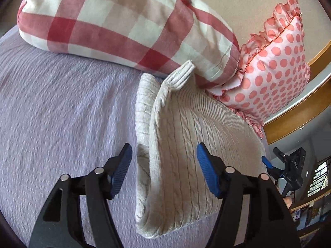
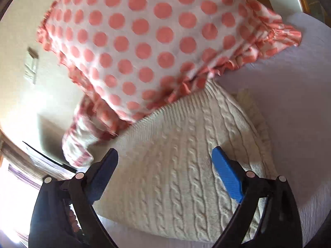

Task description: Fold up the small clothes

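A folded cream cable-knit sweater (image 1: 186, 144) lies on the lavender bedspread (image 1: 62, 113), its far end against the pillows; it also shows in the right wrist view (image 2: 186, 165). My left gripper (image 1: 163, 167) is open just above the sweater's left folded edge, with blue pads (image 1: 122, 169) on either side and nothing between them. My right gripper (image 2: 163, 171) is open over the sweater's near end and holds nothing. The right gripper also shows at the far right of the left wrist view (image 1: 289, 165).
A red and white checked pillow (image 1: 124, 24) lies across the head of the bed. A white pillow with coral dots and a ruffle (image 2: 155, 41) leans beside it, touching the sweater's far end. A wooden bed frame (image 1: 300, 113) runs at the right. The beige wall is behind.
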The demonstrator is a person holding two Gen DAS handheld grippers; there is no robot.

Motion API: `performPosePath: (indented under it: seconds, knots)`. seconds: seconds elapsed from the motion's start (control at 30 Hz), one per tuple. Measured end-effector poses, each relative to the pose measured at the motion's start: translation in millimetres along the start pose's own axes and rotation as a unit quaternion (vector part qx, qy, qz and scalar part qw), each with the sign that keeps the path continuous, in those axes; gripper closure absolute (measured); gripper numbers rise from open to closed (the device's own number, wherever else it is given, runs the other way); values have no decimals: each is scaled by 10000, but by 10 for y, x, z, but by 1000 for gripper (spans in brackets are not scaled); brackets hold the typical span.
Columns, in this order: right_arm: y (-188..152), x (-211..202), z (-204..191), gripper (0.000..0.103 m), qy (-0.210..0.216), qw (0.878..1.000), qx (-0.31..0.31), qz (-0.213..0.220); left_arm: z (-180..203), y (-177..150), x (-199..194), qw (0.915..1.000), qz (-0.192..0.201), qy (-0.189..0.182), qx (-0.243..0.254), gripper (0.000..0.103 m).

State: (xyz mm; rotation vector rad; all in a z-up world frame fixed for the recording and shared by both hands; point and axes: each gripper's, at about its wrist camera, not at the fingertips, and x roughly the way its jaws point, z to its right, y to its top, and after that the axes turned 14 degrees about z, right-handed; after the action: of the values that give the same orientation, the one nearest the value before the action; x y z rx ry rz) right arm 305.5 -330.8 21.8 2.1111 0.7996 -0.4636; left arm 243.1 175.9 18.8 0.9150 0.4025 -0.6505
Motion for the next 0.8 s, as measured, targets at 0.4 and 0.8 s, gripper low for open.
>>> performPosePath:
  seconds: [0.4, 0.8]
  knots:
    - [15, -258, 52, 9, 412, 9973, 166, 589, -129, 35, 161, 9927, 25, -384, -1147, 89]
    - [428, -788, 533, 9, -73, 9834, 364, 1778, 2710, -105, 592, 9838, -264, -1731, 378, 89]
